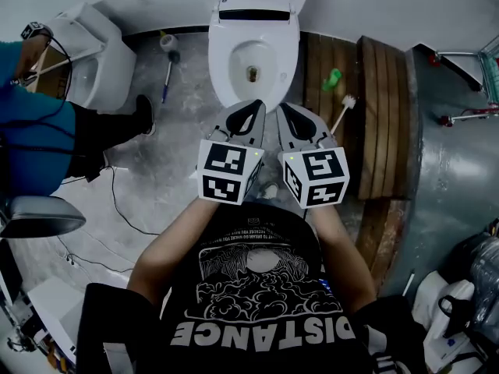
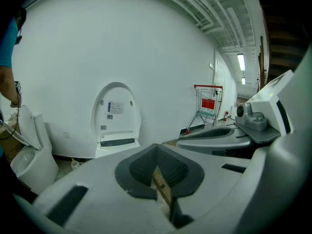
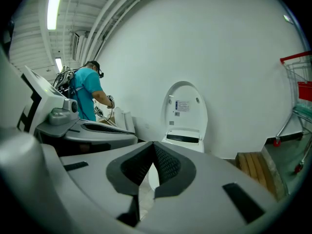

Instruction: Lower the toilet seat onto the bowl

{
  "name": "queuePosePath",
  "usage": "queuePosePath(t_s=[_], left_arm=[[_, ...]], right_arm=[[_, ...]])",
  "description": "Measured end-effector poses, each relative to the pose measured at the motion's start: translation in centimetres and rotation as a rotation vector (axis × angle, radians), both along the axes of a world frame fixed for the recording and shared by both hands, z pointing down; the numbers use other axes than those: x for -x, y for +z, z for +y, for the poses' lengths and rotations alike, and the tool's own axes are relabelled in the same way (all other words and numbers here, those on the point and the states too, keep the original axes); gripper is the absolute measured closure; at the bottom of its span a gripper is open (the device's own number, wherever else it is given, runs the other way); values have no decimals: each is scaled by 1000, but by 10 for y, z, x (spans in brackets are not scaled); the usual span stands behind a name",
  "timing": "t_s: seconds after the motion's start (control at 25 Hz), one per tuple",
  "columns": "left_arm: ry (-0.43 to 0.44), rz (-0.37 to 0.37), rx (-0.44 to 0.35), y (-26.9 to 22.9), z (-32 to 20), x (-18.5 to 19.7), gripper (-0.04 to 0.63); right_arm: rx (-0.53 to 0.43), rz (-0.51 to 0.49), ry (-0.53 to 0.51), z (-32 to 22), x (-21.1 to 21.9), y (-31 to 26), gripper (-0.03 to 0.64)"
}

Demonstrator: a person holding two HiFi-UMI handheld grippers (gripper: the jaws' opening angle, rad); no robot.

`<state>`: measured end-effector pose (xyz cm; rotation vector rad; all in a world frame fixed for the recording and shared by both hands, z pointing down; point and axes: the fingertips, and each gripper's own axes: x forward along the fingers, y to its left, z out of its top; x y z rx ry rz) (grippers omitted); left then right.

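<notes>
The toilet seat (image 3: 185, 112) stands upright against the wall behind the open bowl (image 1: 251, 67), straight ahead and well apart from the left gripper (image 1: 255, 104) and right gripper (image 1: 284, 107), both pinched shut on nothing, side by side, about equally near.

The toilet (image 1: 226, 68) is glossy white and smooth, like glazed ceramic. Right of it lies a platform (image 1: 374, 115) of dark, matt wooden slats; left of it the floor (image 1: 156, 178) is rough, mottled grey concrete. Before it, the left tongs (image 2: 157, 165) and right tongs (image 3: 152, 162) are matt grey plastic with dark ribbed pads.
</notes>
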<state>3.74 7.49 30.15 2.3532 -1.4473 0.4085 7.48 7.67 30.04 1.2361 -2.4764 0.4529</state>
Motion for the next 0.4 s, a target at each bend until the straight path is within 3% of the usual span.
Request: queuePosePath(t_s=[0.4], left_arm=[[4, 5, 5, 3, 15, -5, 584]], right_arm=[[-11, 10, -9, 14, 0, -1, 600]])
